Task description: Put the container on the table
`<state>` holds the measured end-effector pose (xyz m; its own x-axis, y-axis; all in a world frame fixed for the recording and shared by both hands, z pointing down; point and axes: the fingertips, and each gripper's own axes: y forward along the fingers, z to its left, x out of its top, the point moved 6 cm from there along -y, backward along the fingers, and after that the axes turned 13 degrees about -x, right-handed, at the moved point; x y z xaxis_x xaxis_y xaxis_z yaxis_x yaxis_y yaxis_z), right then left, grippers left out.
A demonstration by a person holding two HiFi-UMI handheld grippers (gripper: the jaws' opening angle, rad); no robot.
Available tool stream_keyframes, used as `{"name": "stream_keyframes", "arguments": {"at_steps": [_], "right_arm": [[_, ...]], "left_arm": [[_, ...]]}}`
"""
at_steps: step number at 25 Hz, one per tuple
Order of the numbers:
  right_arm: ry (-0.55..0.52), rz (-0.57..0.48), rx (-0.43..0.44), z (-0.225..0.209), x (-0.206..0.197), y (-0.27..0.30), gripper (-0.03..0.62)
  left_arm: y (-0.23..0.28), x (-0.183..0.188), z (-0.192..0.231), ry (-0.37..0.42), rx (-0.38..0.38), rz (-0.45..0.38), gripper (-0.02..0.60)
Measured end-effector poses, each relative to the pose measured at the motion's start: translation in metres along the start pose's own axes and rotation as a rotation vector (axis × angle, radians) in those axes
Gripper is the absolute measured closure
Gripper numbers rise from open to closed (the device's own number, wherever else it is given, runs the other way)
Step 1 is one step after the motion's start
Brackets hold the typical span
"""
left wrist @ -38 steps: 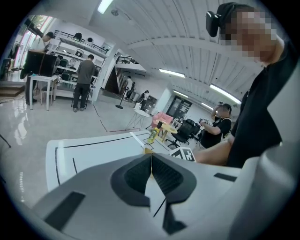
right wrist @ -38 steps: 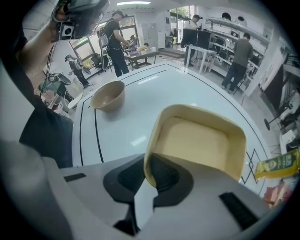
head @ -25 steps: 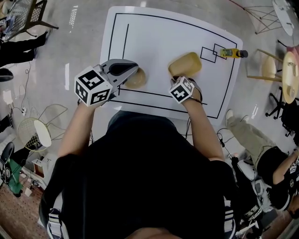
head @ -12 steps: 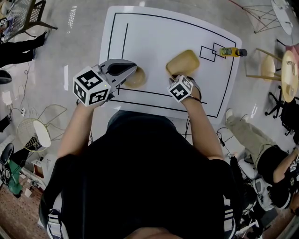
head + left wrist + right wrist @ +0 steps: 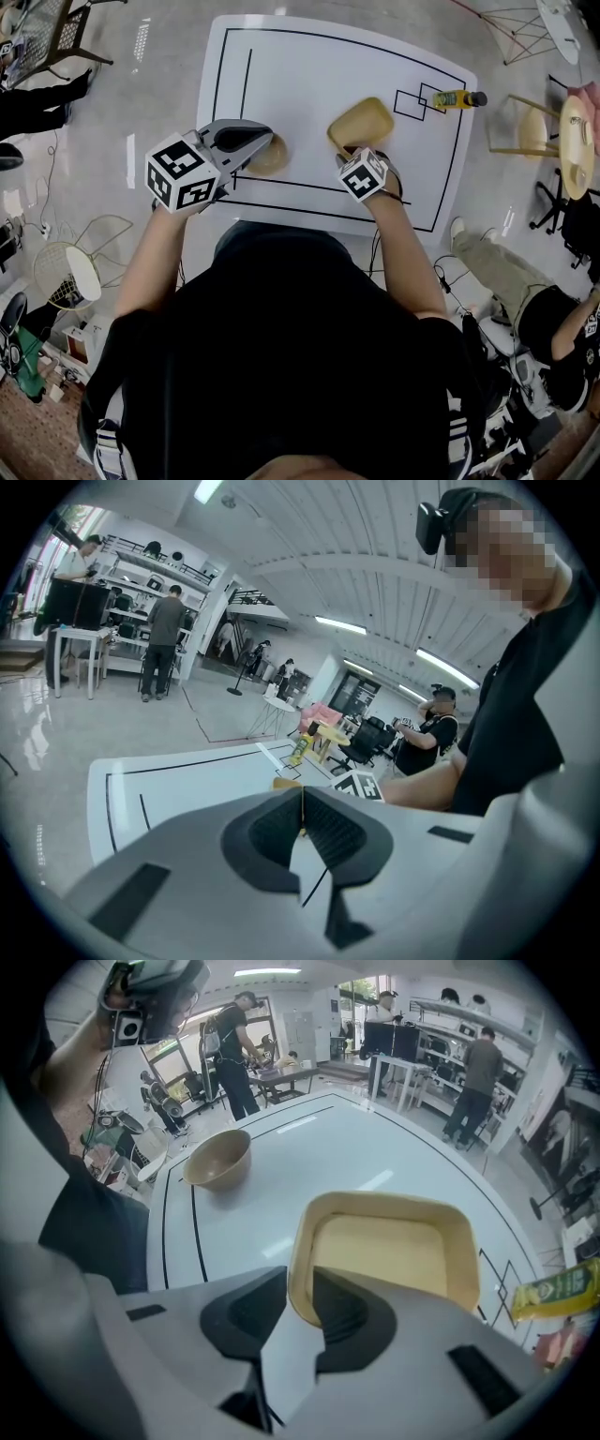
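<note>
Right gripper (image 5: 302, 1288) jaws clamped on near-left rim of tan rectangular plastic container (image 5: 384, 1251). Container extends ahead-right, long axis crosswise, over white counter (image 5: 309, 1147), contact unclear. Left gripper (image 5: 302, 803) jaws together, empty.

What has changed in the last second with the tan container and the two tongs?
Hardly anything. The right tongs kept their grip on the near rim of the container; it seems tipped slightly, showing more of its inside from above. Nothing was let go. The left tongs stayed shut and empty by the bowl; the bottle and table look unmoved.
</note>
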<state>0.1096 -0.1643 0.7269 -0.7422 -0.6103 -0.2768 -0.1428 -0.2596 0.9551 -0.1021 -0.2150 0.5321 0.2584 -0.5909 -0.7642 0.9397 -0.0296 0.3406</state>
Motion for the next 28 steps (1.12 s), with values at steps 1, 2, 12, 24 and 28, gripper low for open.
{"name": "stream_keyframes", "arguments": {"at_steps": [1,2,12,24,28], "right_arm": [[0.009,-0.006,0.004,0.000,0.000,-0.002,0.503],[0.019,-0.013,0.010,0.001,0.000,-0.004,0.503],[0.091,-0.070,0.003,-0.004,-0.005,-0.033,0.503],[0.178,-0.124,-0.040,-0.012,-0.019,-0.069,0.505],[0.219,-0.141,-0.060,-0.013,-0.026,-0.086,0.505]], "left_arm": [[0.000,0.000,-0.002,0.002,-0.001,0.001,0.574],[0.001,0.001,-0.003,0.005,-0.001,0.003,0.574],[0.002,0.010,-0.023,0.040,-0.014,-0.002,0.574],[0.008,0.022,-0.052,0.092,-0.043,0.007,0.573],[0.007,0.027,-0.067,0.117,-0.054,0.009,0.572]]}}
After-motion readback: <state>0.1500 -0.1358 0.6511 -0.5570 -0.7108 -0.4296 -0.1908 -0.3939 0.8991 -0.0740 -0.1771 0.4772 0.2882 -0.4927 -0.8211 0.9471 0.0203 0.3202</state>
